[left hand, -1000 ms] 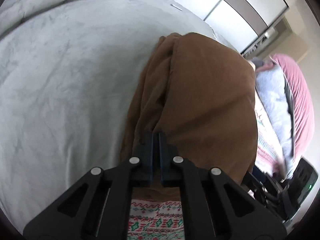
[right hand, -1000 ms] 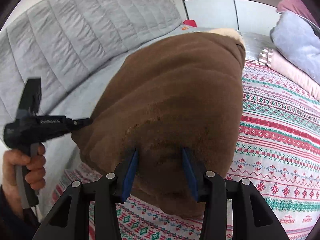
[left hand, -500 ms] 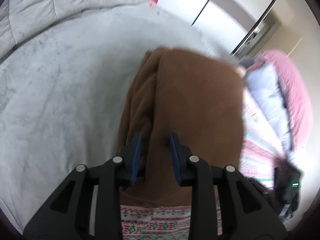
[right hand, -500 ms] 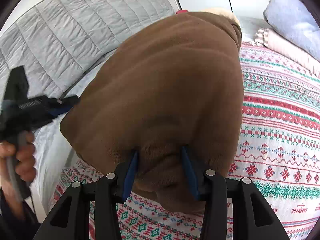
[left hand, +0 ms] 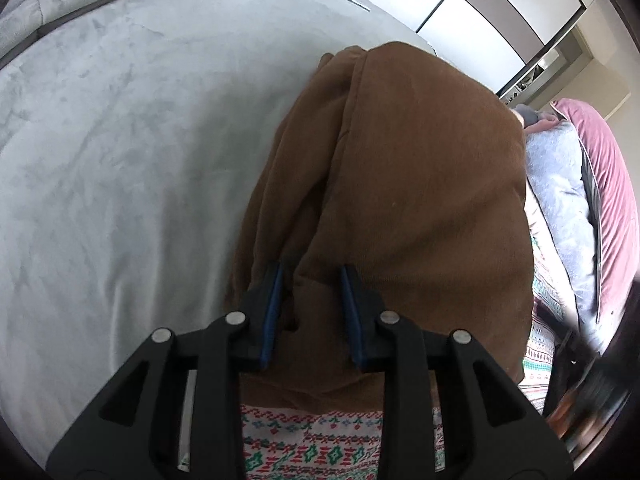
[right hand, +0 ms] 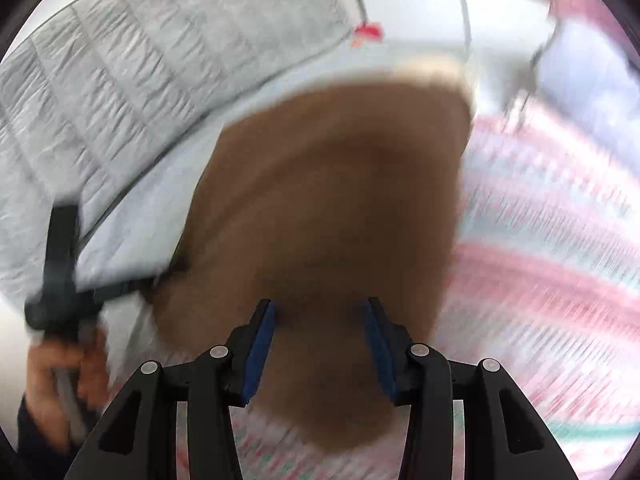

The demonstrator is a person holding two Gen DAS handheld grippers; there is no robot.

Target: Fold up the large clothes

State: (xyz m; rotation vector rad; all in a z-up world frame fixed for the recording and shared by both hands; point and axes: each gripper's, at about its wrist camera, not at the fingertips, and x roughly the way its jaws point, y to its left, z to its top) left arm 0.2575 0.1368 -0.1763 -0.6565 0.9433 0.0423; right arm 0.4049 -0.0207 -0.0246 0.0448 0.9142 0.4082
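I have the brown garment [left hand: 420,200] lying folded on the bed, partly on the patterned blanket [left hand: 312,444] and partly on the grey cover [left hand: 120,160]. My left gripper [left hand: 312,312] has just been opening, its jaws now slack around a fold. My right gripper [right hand: 320,348] clamps the thick near edge (blurred view), keeping the stack together.

Garment [left hand: 420,184]: plain brown, no print, paler tan edge at far end. Blanket [left hand: 312,440] under it: white with red/green knit-style bands. Bedsheet [left hand: 120,160]: light grey. Quilted cover [right hand: 120,100]: pale grey. Side pile: lavender throw [left hand: 560,200], dusty-pink pillow [left hand: 612,200]. Both grippers black, blue pads [left hand: 273,312].
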